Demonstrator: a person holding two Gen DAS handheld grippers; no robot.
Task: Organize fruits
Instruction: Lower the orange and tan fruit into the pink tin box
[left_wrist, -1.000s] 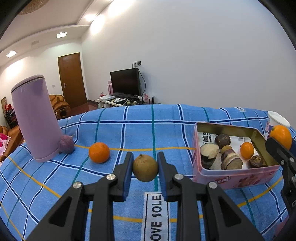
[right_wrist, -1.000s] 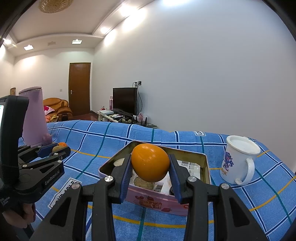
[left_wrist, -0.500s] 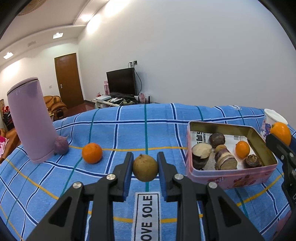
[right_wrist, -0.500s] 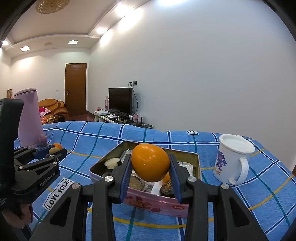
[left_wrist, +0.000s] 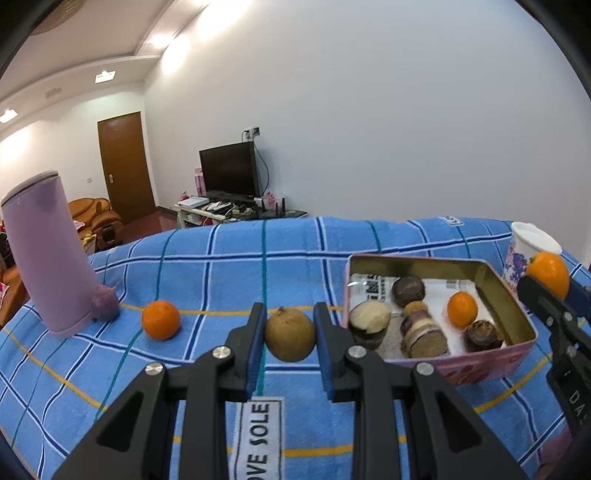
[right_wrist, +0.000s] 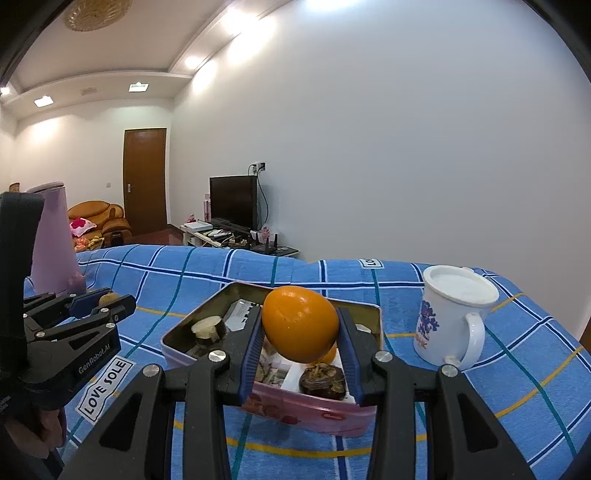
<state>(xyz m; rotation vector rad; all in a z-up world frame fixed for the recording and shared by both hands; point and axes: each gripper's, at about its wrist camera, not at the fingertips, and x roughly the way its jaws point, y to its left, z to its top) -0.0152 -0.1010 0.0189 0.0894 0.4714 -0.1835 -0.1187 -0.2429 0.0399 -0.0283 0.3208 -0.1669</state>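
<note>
Blue checked cloth covers the counter (left_wrist: 221, 258). Left gripper (left_wrist: 290, 334), fingers clamping the brown fruit (left_wrist: 290, 334), has edged nearer the tin (left_wrist: 491, 277); right gripper (right_wrist: 300, 325) still clamps the orange (right_wrist: 300, 325) above it.

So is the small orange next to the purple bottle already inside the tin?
No, the small orange lies on the blue blanket beside the purple bottle, well outside the tin.

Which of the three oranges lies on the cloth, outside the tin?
The orange beside the purple bottle. Another orange sits in the tin, and the right claw holds the third.
</note>
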